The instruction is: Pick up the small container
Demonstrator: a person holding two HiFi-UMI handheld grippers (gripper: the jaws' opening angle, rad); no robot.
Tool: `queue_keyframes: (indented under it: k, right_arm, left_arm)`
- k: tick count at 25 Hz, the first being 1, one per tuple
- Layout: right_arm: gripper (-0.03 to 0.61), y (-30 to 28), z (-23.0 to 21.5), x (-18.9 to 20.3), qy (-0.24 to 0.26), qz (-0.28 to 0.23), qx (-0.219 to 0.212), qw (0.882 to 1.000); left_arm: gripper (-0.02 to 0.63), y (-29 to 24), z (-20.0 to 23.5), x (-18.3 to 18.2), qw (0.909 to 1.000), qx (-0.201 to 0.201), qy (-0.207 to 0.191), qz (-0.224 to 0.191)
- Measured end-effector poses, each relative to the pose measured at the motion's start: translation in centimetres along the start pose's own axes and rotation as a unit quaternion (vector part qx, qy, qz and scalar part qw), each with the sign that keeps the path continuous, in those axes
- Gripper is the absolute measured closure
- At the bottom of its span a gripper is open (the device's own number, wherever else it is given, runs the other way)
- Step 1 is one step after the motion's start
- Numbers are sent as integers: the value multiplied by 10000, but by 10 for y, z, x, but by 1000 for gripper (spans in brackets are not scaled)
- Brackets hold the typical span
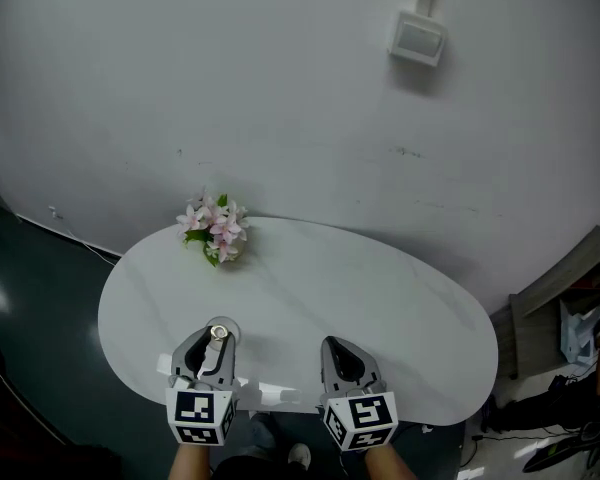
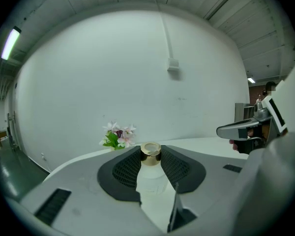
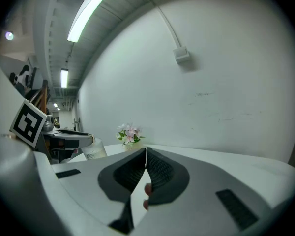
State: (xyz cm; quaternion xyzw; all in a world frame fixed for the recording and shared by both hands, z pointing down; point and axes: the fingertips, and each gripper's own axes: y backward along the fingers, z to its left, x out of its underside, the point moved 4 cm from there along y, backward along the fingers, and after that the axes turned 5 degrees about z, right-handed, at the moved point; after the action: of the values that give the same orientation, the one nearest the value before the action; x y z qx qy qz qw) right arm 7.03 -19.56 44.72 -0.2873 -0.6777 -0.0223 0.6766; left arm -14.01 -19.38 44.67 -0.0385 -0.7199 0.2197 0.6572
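A small clear container (image 2: 150, 173) with a gold cap sits between the black pads of my left gripper (image 2: 151, 160), which press on its sides. In the head view the same container (image 1: 218, 334) shows its gold cap between the left gripper (image 1: 216, 345) jaws, over the near left part of the white oval table (image 1: 310, 288). From the right gripper view the container (image 3: 93, 150) appears at the left, held in the other gripper. My right gripper (image 1: 342, 353) hovers beside it at the table's near edge, jaws together with nothing between them (image 3: 145, 159).
A small pot of pink flowers (image 1: 216, 230) stands at the table's far left by the white wall. A wall box with a conduit (image 1: 418, 36) hangs above. Shelving and clutter (image 1: 570, 328) lie at the right; dark floor surrounds the table.
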Motion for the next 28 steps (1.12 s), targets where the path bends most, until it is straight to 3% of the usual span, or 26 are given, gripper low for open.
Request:
queue_keyframes:
  k: [28]
  right_arm:
    - [512,56,22,-47,329,-508,-318,9977]
  left_arm:
    - [485,76,-16,-55,9980,-356,-174,-485]
